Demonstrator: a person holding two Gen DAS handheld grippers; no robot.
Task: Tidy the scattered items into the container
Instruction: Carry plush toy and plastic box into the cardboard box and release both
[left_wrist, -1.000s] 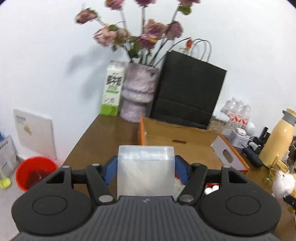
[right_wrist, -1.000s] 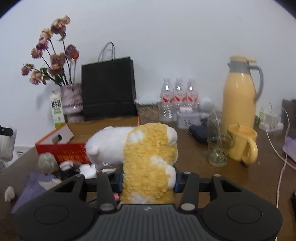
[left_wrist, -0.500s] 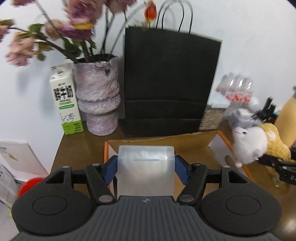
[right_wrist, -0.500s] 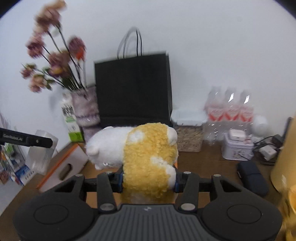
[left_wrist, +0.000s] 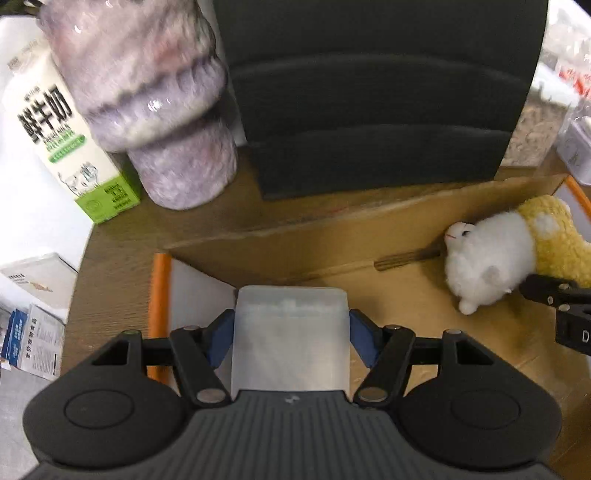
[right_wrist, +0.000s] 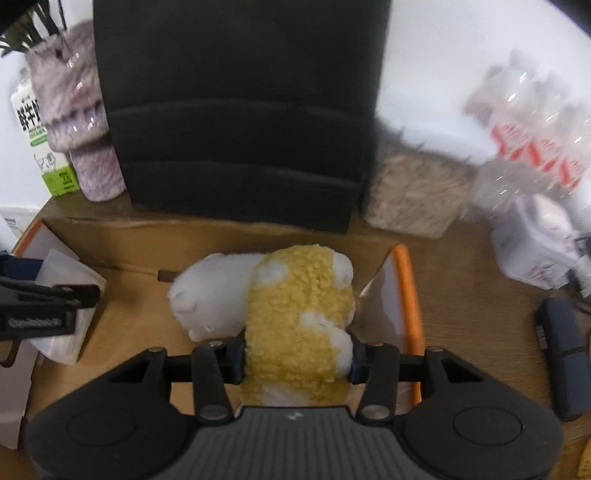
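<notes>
Left hand-held gripper (left_wrist: 291, 334) clamps a translucent plastic box (left_wrist: 290, 343); right hand-held gripper (right_wrist: 297, 356) clamps a yellow-and-white plush toy (right_wrist: 295, 317). Both hang over the open cardboard box (left_wrist: 332, 240) near the tabletop's (left_wrist: 110, 258) back edge, before a black paper bag (left_wrist: 376, 92).

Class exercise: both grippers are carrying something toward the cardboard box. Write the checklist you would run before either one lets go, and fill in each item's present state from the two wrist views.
1. Left gripper pads pressed on the translucent plastic box: ok.
2. Right gripper pads pressed on the yellow and white plush toy: ok.
3. Plastic box over the open cardboard box, inside its orange-edged flap: ok.
4. Plush toy over the cardboard box interior: ok.
5. Floor beneath each item free of other things: cannot tell, the grippers hide it.
6. The two carried items apart from each other: ok.
</notes>
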